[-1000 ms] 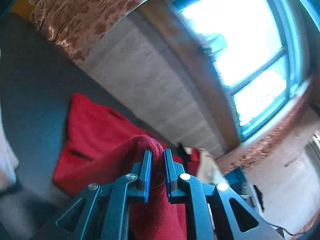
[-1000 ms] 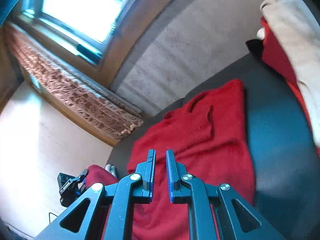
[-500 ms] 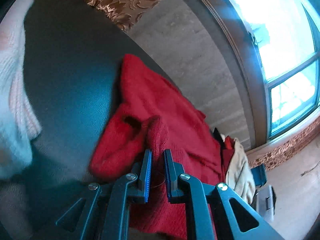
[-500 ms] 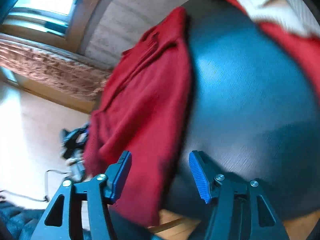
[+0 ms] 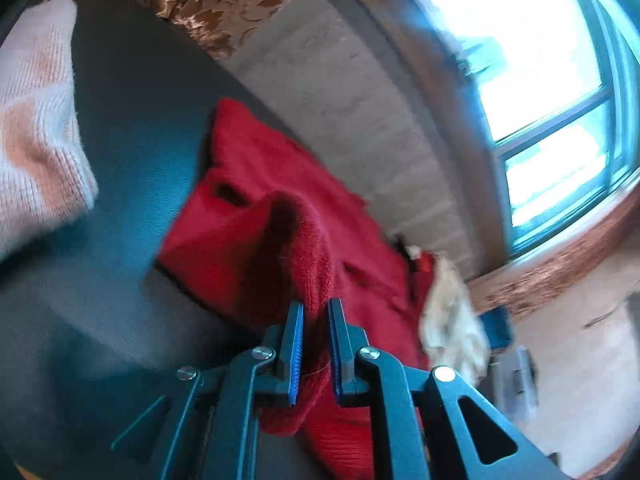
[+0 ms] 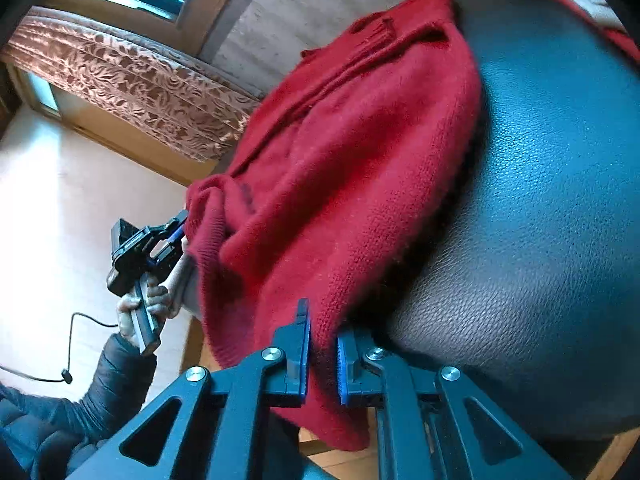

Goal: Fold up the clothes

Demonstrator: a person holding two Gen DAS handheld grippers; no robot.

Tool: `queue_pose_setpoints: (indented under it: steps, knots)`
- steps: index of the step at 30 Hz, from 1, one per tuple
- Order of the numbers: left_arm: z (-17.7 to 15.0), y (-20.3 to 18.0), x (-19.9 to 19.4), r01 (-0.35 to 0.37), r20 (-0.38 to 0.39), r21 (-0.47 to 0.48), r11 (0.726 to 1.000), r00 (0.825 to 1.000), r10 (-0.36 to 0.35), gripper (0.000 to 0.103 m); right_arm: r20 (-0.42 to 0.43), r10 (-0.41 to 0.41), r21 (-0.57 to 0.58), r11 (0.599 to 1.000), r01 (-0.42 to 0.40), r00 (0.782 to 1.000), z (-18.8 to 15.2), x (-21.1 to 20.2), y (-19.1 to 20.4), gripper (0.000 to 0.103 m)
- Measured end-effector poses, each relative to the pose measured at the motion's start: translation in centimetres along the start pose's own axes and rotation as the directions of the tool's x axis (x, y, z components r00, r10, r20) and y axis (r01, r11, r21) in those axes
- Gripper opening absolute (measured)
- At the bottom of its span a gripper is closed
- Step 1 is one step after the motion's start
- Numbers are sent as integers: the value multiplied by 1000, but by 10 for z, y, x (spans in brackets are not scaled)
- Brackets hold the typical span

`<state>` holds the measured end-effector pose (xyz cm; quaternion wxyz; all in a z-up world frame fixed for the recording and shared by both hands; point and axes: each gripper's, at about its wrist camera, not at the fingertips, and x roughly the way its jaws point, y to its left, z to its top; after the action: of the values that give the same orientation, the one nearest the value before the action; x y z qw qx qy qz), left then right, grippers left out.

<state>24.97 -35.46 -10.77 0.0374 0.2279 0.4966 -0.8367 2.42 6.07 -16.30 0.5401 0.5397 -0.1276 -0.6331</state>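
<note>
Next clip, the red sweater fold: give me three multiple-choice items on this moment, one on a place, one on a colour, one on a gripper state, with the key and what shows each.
1. Where does most of the red sweater lie?
A. on the wooden floor
B. on the dark table
C. on the window sill

2. What colour are the pads on the gripper fingers?
A. blue
B. yellow
C. white

3. What is the right gripper doing?
A. open, above bare table
B. shut on nothing
C. shut on the sweater's edge

Key: B, the knit spreads over the dark leather-like top, with only one end hanging off; A, blue ribbed pads show in both wrist views; C, red knit sits between the closed fingers. The left gripper also pinches a bunched part of the sweater.
</note>
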Motion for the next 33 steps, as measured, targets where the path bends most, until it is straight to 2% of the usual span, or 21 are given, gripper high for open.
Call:
queue_pose_setpoints:
  steps: [4,6,8,9,11,13,14,16,18,21,24,30,33]
  knots:
    - [19,-25,-11,118,75,-2,993,990,-118,10,80,103,22,994,-105,992,19,-8,7,11]
    - [35,-37,-9,157,112,0,988,981,-156,10,126,119,18,992,-123,985,51,-8,7,11]
    - [54,-47,2,173,144,5,985,975,-172,8,172,136,12,990,-140,976,84,-8,8,11]
    - [65,-47,10,172,160,-1,985,972,-169,0,194,144,9,989,-149,970,100,-7,9,11]
    - [86,-48,27,166,193,-14,986,968,-160,1,240,160,2,986,-166,958,132,-7,9,11]
    - [104,-44,54,103,210,-30,994,973,-94,1,281,171,-3,984,-177,944,163,-6,8,11]
    - [110,-37,69,59,190,-44,997,980,-50,1,286,149,9,987,-158,947,175,0,1,11]
    - [119,-21,100,-30,148,-69,997,988,40,1,266,75,52,994,-92,961,202,22,-19,12]
    - [116,-3,128,-121,82,-92,988,988,128,1,210,-15,97,995,-6,978,219,50,-44,12]
    - [102,19,148,-226,-1,-76,971,974,226,0,130,-61,143,989,42,990,220,82,-74,7]
    - [79,23,142,-222,-10,-30,975,975,222,1,159,-20,116,993,1,987,208,77,-76,7]
    - [29,24,104,-222,-24,-9,975,975,222,1,86,-7,40,999,3,996,143,49,-65,7]
    - [16,15,82,-259,-14,19,966,966,259,1,75,-5,48,999,1,997,114,37,-62,7]
